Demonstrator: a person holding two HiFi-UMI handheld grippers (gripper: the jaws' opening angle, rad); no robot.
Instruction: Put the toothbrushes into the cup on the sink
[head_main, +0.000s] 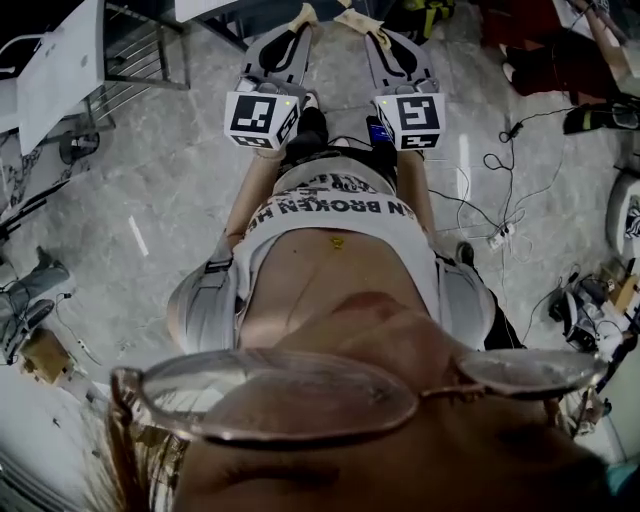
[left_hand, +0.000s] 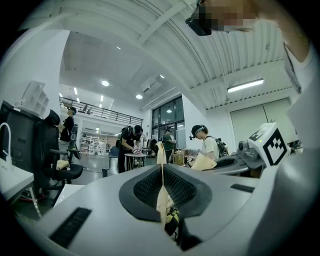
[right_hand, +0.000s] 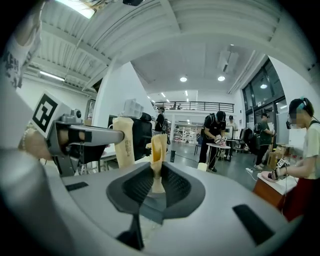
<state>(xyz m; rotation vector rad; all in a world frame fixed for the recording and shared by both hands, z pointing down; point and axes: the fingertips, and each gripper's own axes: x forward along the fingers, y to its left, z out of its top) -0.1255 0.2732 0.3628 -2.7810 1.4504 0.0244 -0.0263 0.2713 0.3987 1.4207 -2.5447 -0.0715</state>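
Observation:
No toothbrush, cup or sink shows in any view. In the head view both grippers are held out level in front of the person's body, over the floor. My left gripper (head_main: 303, 14) has its tan fingertips pressed together with nothing between them, as the left gripper view (left_hand: 161, 150) also shows. My right gripper (head_main: 352, 16) is beside it, a hand's width apart, its tips (right_hand: 158, 145) meeting and empty. Each gripper sees the other alongside: the right one's marker cube (left_hand: 270, 145) and the left one's tan finger (right_hand: 123, 141).
Marble floor lies below, with cables and a power strip (head_main: 497, 237) at the right. A white desk (head_main: 55, 70) and a metal rack (head_main: 140, 50) stand at the upper left. Ahead are an office chair (left_hand: 60, 170), people at a small table (left_hand: 131, 145), and a person wearing a headset (right_hand: 300, 150).

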